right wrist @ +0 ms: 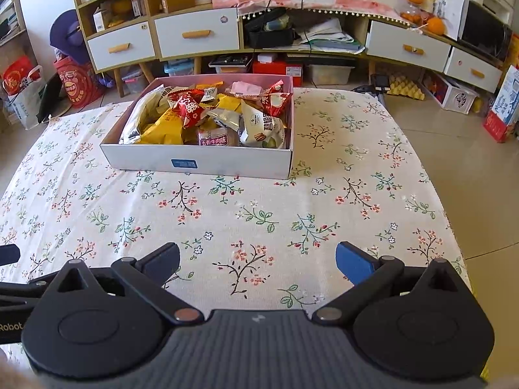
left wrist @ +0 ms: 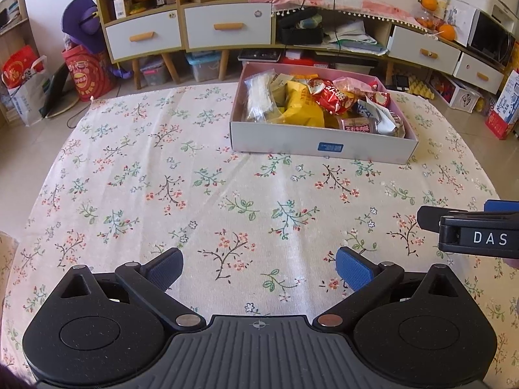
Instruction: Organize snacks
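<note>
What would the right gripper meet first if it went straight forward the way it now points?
Probably the near wall of the snack box. The right gripper is open and empty, with only the bare floral tablecloth before it. Depth is hard to judge; it might touch the cloth first.

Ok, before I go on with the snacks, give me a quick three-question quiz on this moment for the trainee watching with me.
1. True or false: the left gripper is shut on a snack packet.
2. Multiple choice: where are the snack packets? A) scattered on the floral tablecloth B) piled in the open cardboard box C) in the right gripper
3. Short answer: what colour is the label on the box's near wall?

Key
1. False: both grippers are open and hold nothing.
2. B: the yellow chip bag and red packet lie in the box with the rest.
3. Blue.
</note>
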